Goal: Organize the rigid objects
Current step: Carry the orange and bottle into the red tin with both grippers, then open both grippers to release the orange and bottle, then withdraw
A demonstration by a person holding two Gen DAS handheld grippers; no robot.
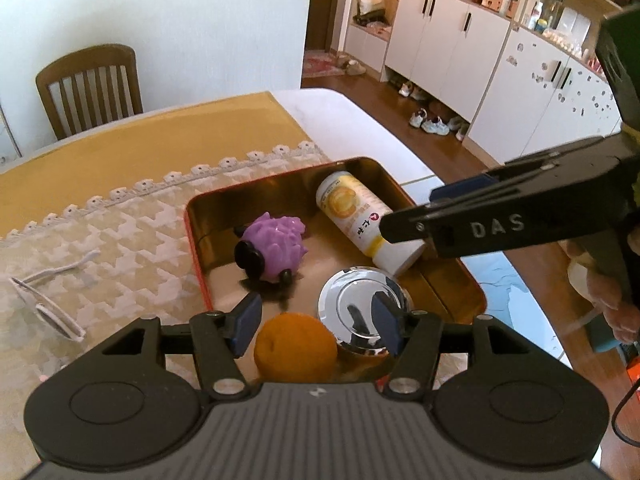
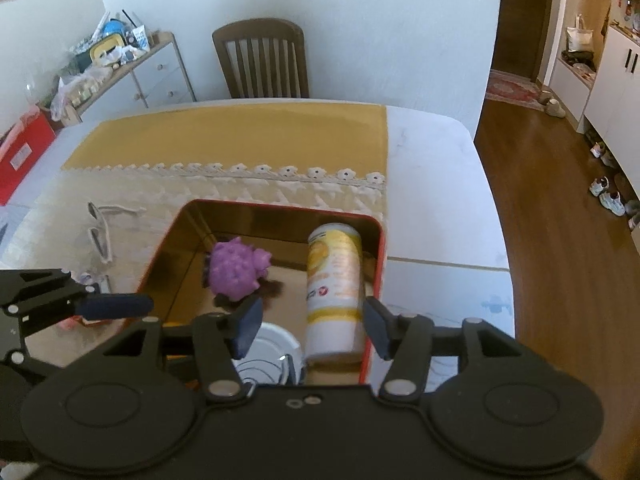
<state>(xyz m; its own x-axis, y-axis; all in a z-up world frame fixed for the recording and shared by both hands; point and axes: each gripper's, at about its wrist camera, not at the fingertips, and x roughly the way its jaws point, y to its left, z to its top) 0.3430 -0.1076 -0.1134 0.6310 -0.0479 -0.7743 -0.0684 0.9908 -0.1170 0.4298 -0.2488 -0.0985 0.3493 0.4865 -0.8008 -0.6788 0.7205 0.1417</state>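
A red-rimmed gold tin tray point(image 1: 198, 256) holds a purple spiky toy point(image 1: 276, 242), a yellow-white can point(image 1: 360, 220) lying on its side, a shiny metal lid point(image 1: 364, 300) and an orange point(image 1: 296, 346). My left gripper point(image 1: 316, 322) is open above the tray's near end, with the orange just below its fingers. My right gripper point(image 2: 314, 328) is open over the tray point(image 2: 160, 256), above the can's point(image 2: 334, 288) near end. The toy point(image 2: 236, 268) lies left of the can. The right gripper's shaft also shows in the left wrist view point(image 1: 404, 228).
White sunglasses point(image 1: 44, 300) lie on the patterned cloth left of the tray. A wooden chair point(image 2: 262, 60) stands at the table's far side. The table's right edge point(image 2: 492, 200) drops to a wood floor. White cabinets point(image 1: 440, 48) line the far wall.
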